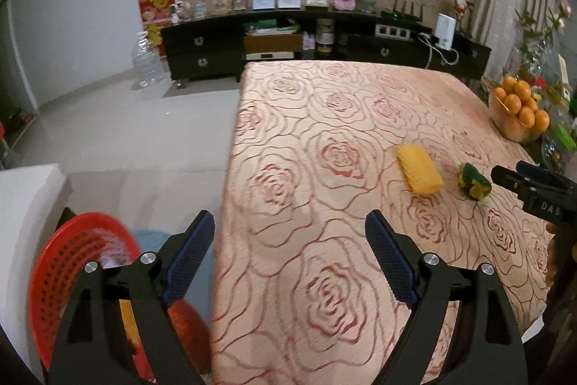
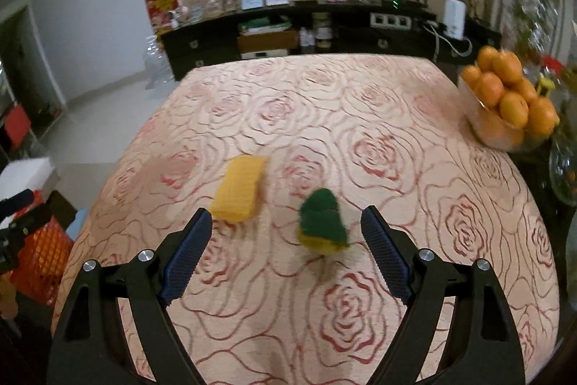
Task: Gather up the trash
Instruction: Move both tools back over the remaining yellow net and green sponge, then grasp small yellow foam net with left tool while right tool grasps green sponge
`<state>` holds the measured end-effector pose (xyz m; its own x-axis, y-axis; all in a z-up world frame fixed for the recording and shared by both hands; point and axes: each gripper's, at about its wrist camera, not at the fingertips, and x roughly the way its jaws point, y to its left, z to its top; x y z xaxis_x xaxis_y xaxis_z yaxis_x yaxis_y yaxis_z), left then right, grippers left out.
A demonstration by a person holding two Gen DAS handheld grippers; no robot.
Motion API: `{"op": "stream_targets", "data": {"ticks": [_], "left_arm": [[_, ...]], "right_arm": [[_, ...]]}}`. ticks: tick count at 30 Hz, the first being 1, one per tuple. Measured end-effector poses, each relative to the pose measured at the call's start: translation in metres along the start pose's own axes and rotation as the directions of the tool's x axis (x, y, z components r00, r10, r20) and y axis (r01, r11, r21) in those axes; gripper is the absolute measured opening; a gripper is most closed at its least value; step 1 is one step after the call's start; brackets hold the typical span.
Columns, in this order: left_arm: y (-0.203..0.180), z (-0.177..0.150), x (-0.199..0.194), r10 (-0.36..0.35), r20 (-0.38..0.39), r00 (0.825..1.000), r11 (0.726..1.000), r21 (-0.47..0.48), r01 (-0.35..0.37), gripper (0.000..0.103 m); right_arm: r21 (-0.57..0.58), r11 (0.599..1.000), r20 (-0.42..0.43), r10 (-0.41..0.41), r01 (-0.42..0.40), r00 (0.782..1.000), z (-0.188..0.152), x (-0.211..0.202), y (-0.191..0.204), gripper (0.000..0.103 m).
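My left claw point(image 1: 290, 233) stands wide apart with nothing between its jaws, over the table's point(image 1: 324, 118) left edge. Below it the red basket point(image 1: 68, 262) is half hidden behind my fingers; something orange and yellow lies inside, too blurred to name. My right claw point(image 2: 286, 228) is spread wide too, empty, and hangs above the cloth. The green-and-yellow wad point(image 2: 322, 222) sits on the table between its fingertips but apart from both pads, smeared by blur. The yellow packet point(image 2: 238, 188) lies just left of it. The bowl of oranges point(image 2: 505, 103) is at the far right edge.
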<state>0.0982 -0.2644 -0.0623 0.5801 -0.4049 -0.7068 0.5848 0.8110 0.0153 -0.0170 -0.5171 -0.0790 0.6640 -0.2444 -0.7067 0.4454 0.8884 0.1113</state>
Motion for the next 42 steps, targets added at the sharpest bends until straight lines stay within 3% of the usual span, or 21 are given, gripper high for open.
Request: {"op": "stream_targets", "data": {"ticks": [16,24,34,37,39,42], "left_arm": [[-0.092,0.024,0.075,-0.096,-0.056,0.994,0.979,0.177,0.104,0.082],[-0.13,0.048,0.111,-0.178,-0.085,0.98,0.958,0.211,0.193,0.082],[-0.151,0.05,0.157,-0.206,-0.158,0.966,0.948,0.214,0.237,0.082],[-0.152,0.053,0.165,-0.217,-0.166,0.962,0.948,0.2,0.248,0.071],[-0.155,0.052,0.17,-0.21,-0.185,0.96,0.947,0.205,0.247,0.054],[-0.156,0.05,0.176,-0.198,-0.186,0.962,0.949,0.208,0.236,0.043]], "right_arm": [[0.132,0.99,-0.058,-0.049,0.056,0.997,-0.003,0.008,-0.041,0.082],[0.177,0.983,-0.098,-0.041,0.058,0.994,-0.005,0.01,-0.056,0.082],[0.227,0.973,-0.128,-0.011,0.04,0.992,-0.012,0.011,-0.07,0.082],[0.228,0.973,-0.13,-0.01,0.04,0.991,-0.013,0.011,-0.072,0.082],[0.228,0.973,-0.133,-0.016,0.046,0.991,-0.013,0.011,-0.073,0.082],[0.228,0.972,-0.135,-0.025,0.056,0.991,-0.013,0.012,-0.076,0.082]]}}
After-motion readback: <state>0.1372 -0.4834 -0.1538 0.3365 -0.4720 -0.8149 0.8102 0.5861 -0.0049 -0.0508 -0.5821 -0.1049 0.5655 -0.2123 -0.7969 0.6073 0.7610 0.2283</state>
